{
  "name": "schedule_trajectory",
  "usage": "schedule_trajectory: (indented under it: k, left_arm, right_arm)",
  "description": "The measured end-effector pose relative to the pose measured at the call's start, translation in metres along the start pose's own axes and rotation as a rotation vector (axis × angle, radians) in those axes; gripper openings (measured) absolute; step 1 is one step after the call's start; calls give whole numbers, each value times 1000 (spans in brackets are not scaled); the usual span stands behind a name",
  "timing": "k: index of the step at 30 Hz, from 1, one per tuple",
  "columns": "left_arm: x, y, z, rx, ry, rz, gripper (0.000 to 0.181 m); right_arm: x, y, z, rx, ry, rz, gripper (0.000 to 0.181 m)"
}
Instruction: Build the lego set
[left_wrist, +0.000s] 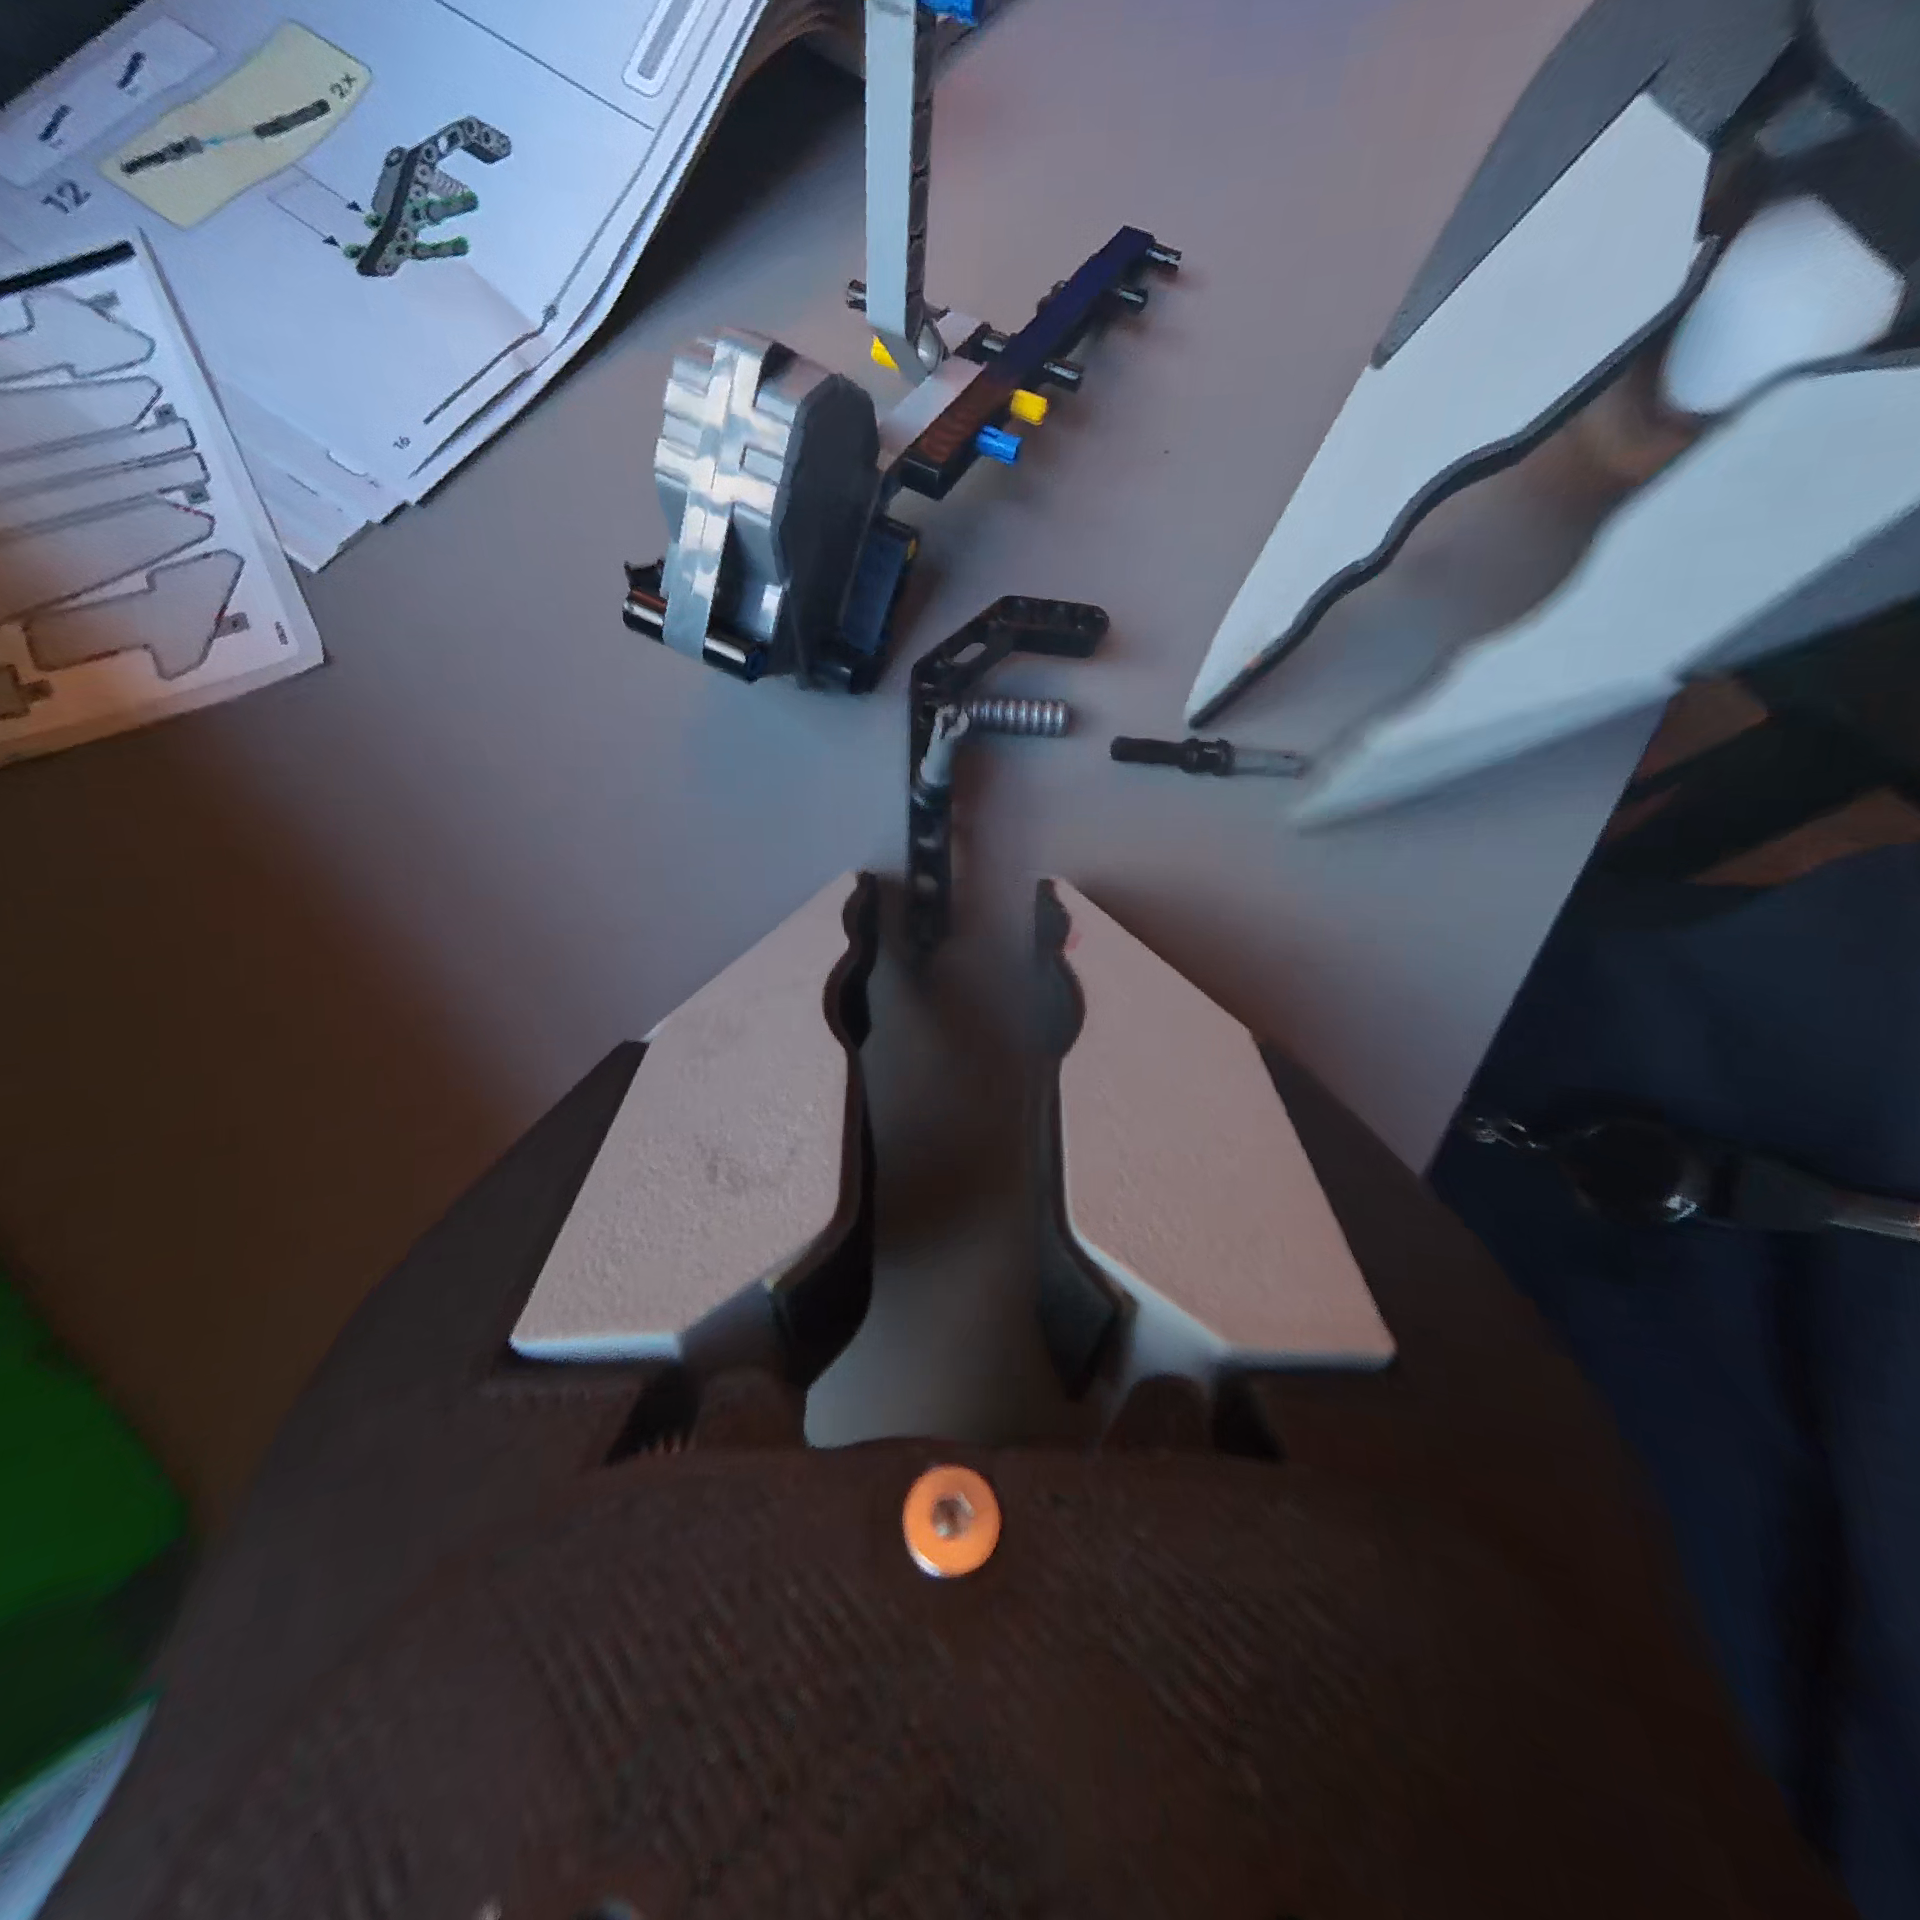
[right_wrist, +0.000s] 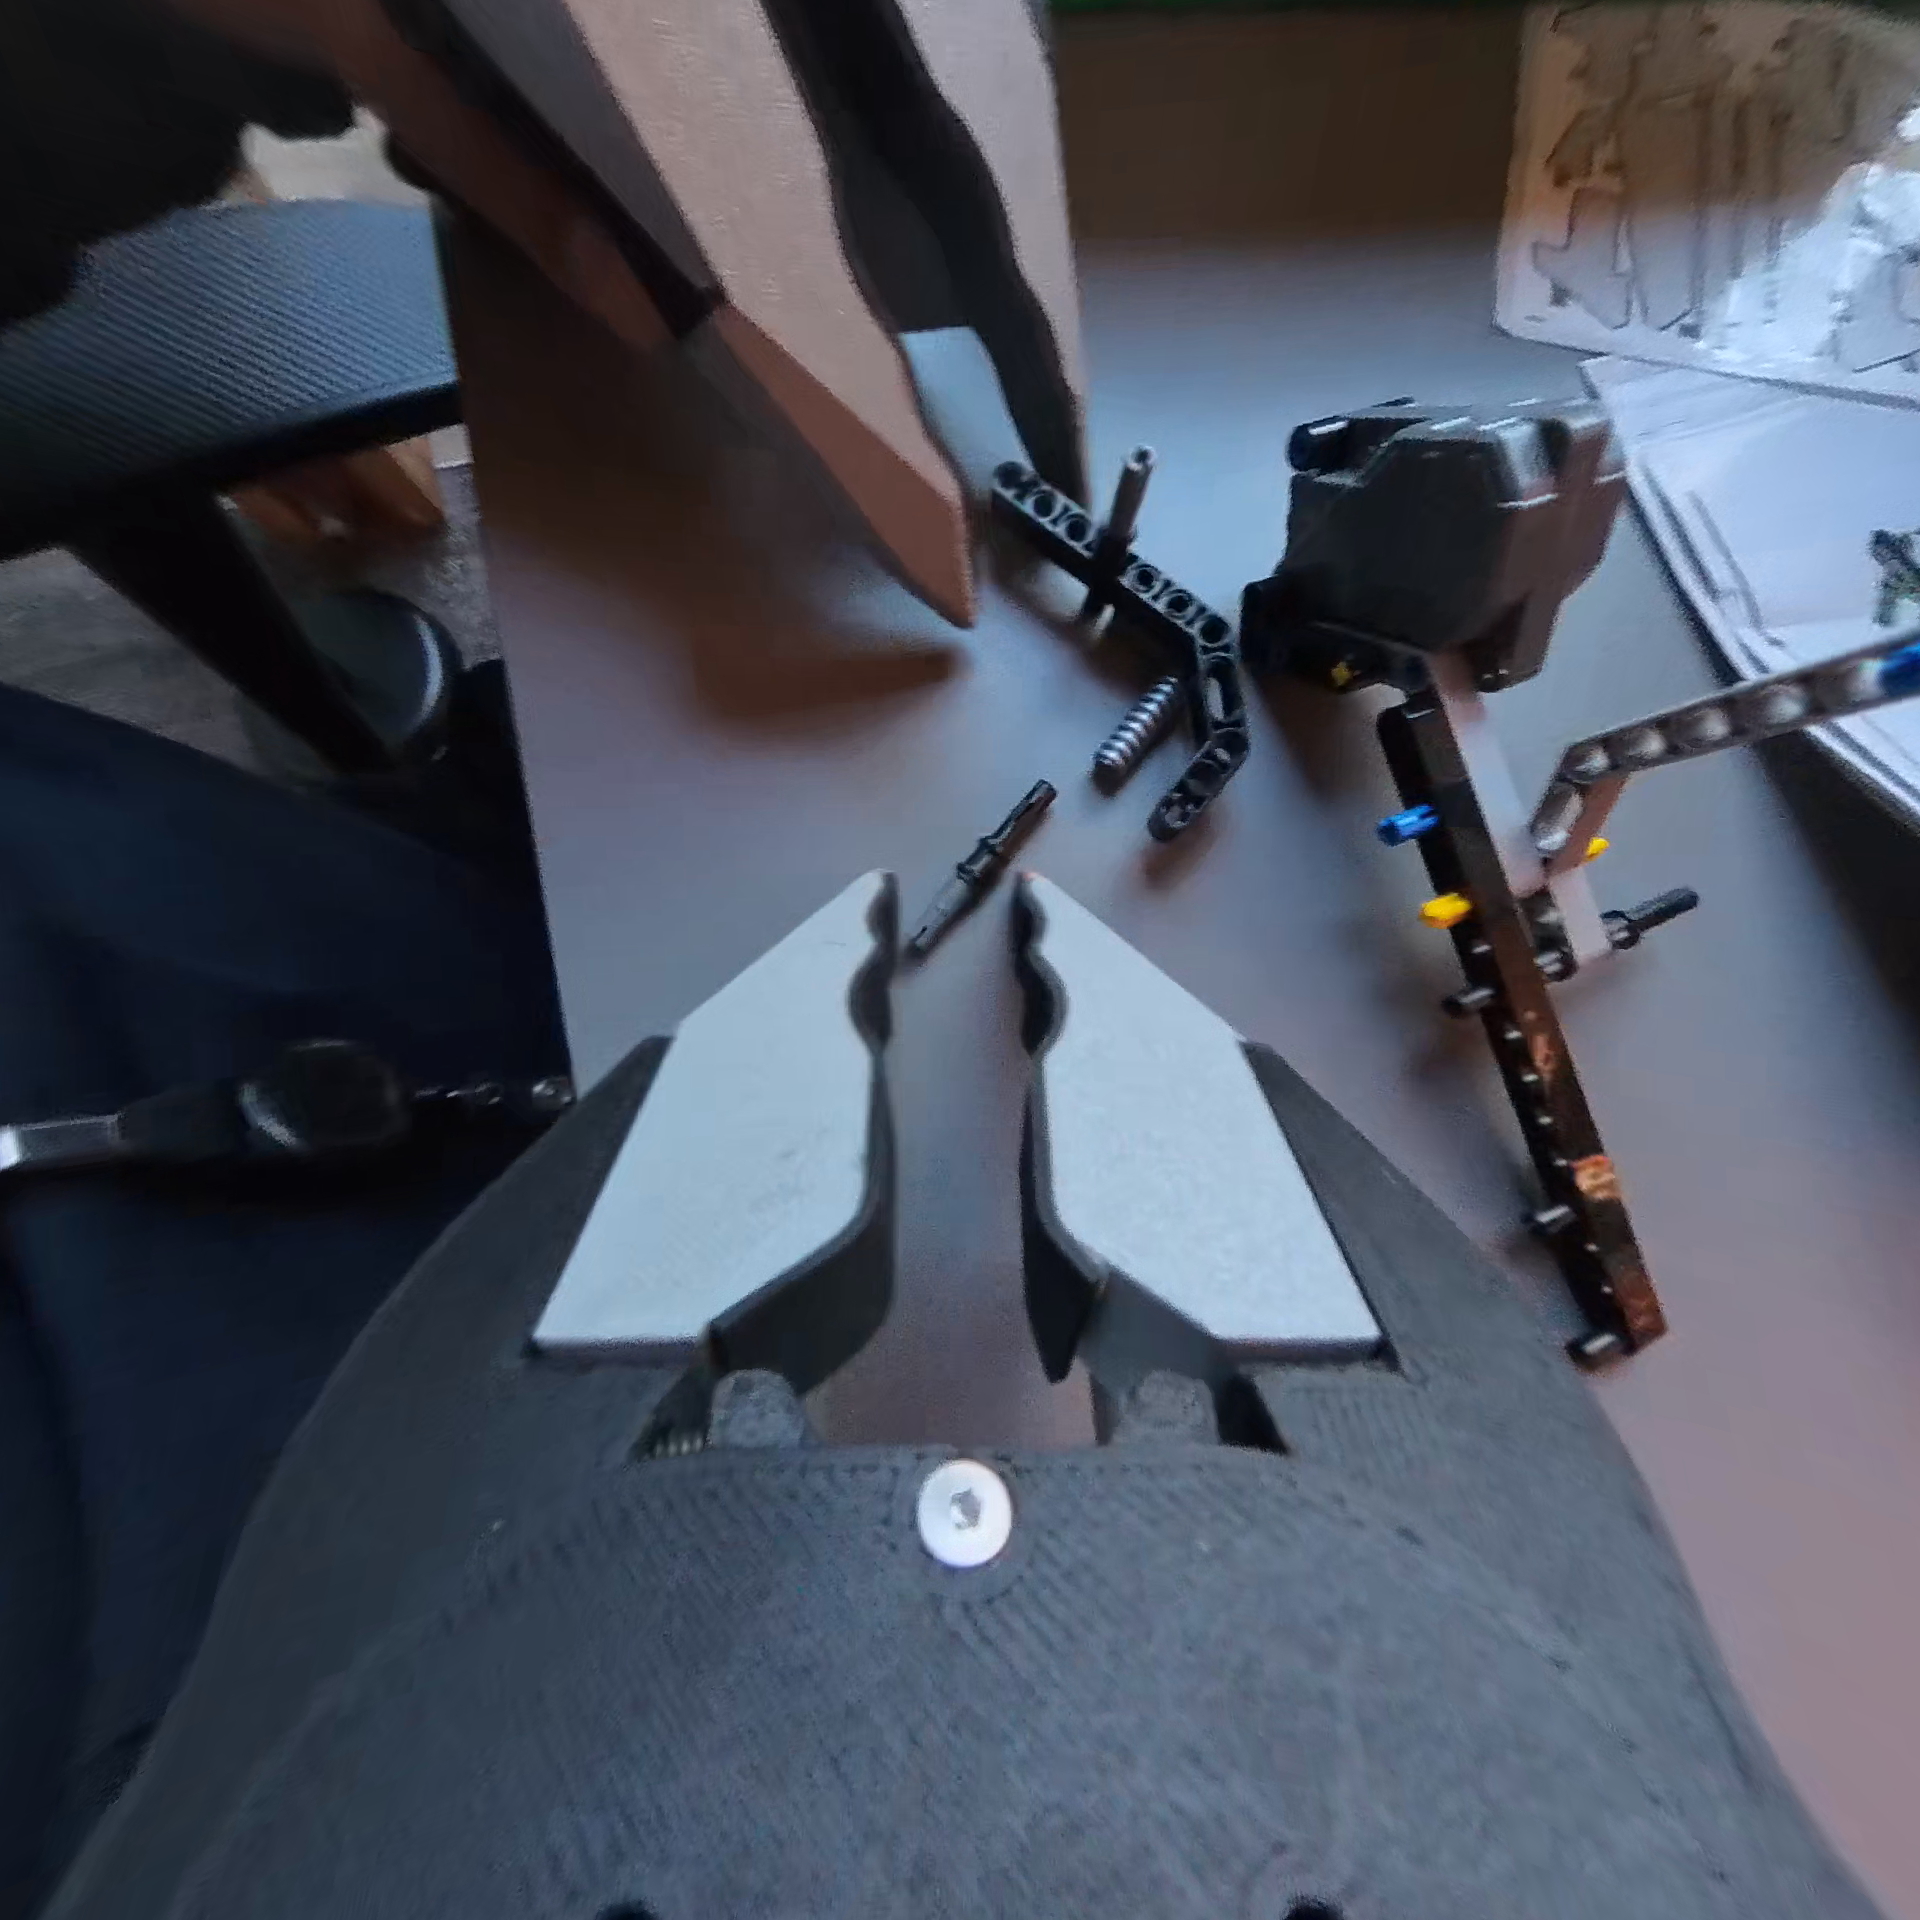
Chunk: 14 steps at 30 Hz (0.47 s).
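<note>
A black bent beam (left_wrist: 916, 748) with a short grey axle through it lies on the grey table (left_wrist: 1195, 520). A metal spring (left_wrist: 1013, 717) lies beside it. My left gripper (left_wrist: 956, 891) is open, and the beam's near end sits between its fingertips. A loose black pin (left_wrist: 1205, 750) lies to the right, with its far end between the tips of my open right gripper (left_wrist: 1247, 769). In the right wrist view the pin (right_wrist: 982, 868) lies between the tips of my right gripper (right_wrist: 954, 883). The left gripper (right_wrist: 1018, 551) straddles the beam (right_wrist: 1153, 608) there, by the spring (right_wrist: 1138, 727).
A grey and black motor block (left_wrist: 769, 509) joins a long black beam with blue, yellow and black pins (left_wrist: 1039, 364) and a grey beam (left_wrist: 894, 177). An open instruction booklet (left_wrist: 312, 260) and a sticker sheet (left_wrist: 104, 468) lie at the left. A chair armrest (right_wrist: 208, 312) is beyond the table edge.
</note>
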<state>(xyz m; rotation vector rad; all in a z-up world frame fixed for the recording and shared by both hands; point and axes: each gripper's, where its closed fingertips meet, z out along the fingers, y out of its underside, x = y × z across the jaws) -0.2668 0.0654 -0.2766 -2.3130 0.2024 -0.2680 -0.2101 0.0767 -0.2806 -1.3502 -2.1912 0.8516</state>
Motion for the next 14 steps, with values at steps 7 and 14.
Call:
schedule_trajectory:
  k: [7,14]
  left_arm:
    - [-2,3,-37,134,-84,-1,29]
    - [56,-10,-25,124,-109,385,26]
  right_arm:
    - [-4,5,-10,36,-77,5,3]
    - [-24,-16,-27,155,-268,65,3]
